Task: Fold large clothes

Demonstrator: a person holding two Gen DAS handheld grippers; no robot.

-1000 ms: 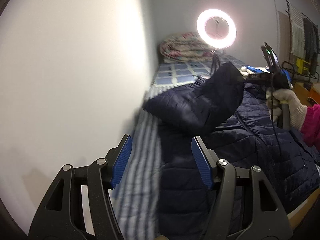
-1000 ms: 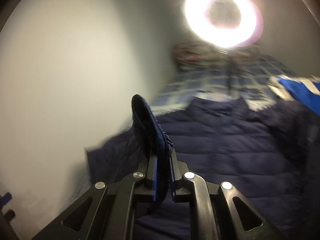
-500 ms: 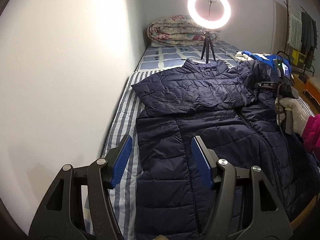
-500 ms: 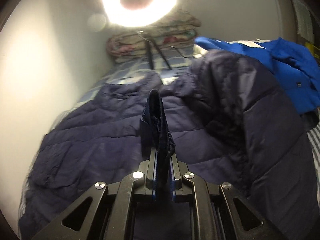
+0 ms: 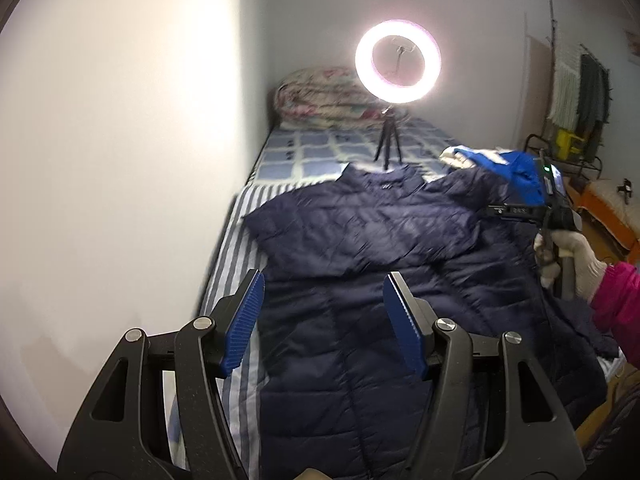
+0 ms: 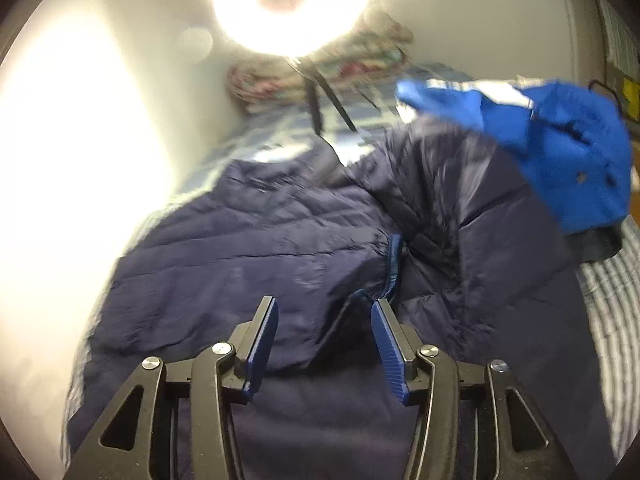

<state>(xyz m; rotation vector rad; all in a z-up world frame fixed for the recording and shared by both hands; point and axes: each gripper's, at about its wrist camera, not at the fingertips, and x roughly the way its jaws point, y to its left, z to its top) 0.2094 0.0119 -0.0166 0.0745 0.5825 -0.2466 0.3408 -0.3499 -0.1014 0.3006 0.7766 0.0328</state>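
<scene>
Navy quilted jacket; blue-and-white striped sheet.

From the left gripper, a wall shuts off nine o'clock. At twelve o'clock a ring light on its tripod stands beyond the coat; open air lies above the coat.
</scene>
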